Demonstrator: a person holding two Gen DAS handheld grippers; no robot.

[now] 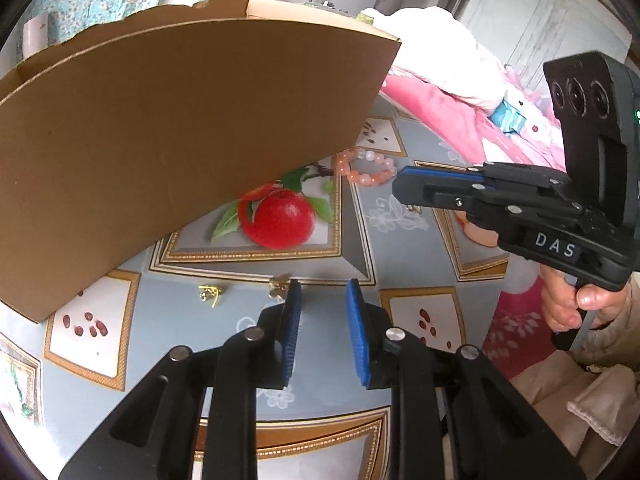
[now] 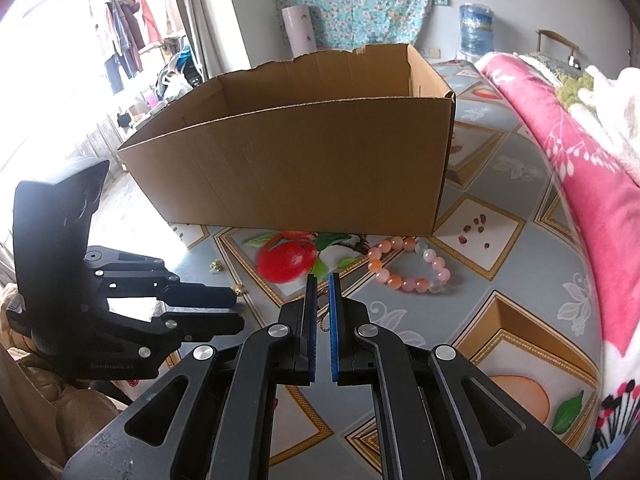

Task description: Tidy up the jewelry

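My left gripper stands open just above the table, with nothing between its blue pads. A small gold piece lies against the tip of its left finger. A second gold piece lies further left. My right gripper is shut to a thin slit, and a fine gold chain shows in that slit. In the left wrist view the chain hangs under the right gripper. A pink and orange bead bracelet lies beside the cardboard box.
The open box stands at the back of a table under a fruit-print cloth. A pink floral blanket is heaped along the right. A person's hand holds the right gripper's handle.
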